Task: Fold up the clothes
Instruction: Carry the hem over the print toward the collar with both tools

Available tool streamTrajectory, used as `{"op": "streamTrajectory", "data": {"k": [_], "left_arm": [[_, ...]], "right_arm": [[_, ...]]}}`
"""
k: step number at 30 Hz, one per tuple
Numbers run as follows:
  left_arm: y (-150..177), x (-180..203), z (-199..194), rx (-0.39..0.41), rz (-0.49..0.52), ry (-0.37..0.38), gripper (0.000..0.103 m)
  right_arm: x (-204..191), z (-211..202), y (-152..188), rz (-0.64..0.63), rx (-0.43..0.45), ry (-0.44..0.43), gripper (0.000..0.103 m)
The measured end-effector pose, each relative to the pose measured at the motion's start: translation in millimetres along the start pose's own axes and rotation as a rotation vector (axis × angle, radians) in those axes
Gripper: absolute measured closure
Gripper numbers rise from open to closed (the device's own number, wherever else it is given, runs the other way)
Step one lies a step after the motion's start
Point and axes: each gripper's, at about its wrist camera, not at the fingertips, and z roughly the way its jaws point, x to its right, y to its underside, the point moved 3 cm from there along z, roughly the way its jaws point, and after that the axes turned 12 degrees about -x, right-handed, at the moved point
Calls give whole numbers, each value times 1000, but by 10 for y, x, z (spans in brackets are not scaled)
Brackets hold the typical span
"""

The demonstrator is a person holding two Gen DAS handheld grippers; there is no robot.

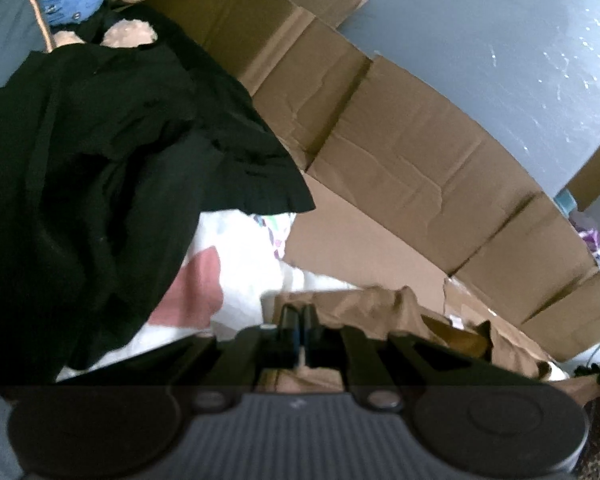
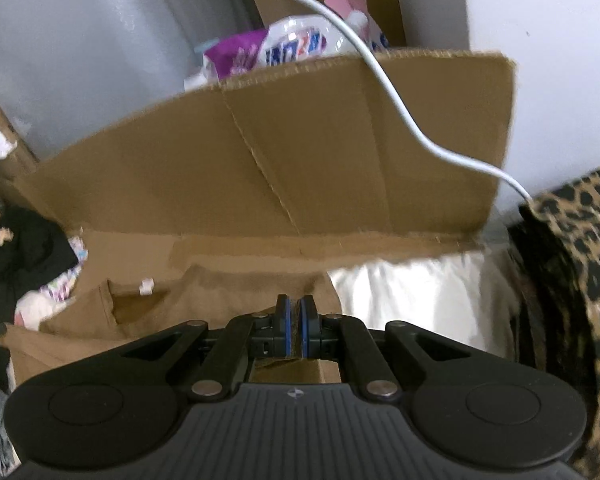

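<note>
With both the left tool [image 1: 299,314] and right tool [image 2: 296,312] clamped tight on the brown garment [image 2: 204,292] lying on flattened cardboard [image 2: 260,152], expect light, limp cloth that sags, so grip hems or corners.

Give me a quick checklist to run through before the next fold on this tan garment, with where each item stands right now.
1. Left gripper closed on the tan garment: ok, fingers together with tan cloth at them.
2. Right gripper closed on the same garment: ok, fabric shows between the fingers.
3. Garment lying flat: not ok, it is bunched and creased.
4. Black garment out of the way: cannot tell, it lies close on the left.
5. White cable clear of the right gripper: ok, it runs over the cardboard wall beyond it.
</note>
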Motion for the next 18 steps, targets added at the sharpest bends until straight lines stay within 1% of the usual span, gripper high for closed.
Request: {"op": "streamTrajectory", "data": {"k": [2,6,7,11,13,15,18], "left_arm": [[-60,43,50,3,25,-13,101],[-159,79,207,-6,16,-31,101],[-173,82,258,-6,14,-40,101],[-179,56,470,-24,7,-59,101],[-156,42,542,-44,15,-54,100],[-133,-1,543,-40,1,-57,95],[-103,-73,508,-33,1,-61,92]], "right_arm": [[4,66,-73,13,7,8,100],[60,243,-160,37,8,28,100],[86,289,-174,53,12,32,103],[212,448,-214,116,29,34,103],[272,513,-206,140,32,31,103],[305,571,-161,148,25,25,103],[289,652,-56,107,-10,27,102]]}}
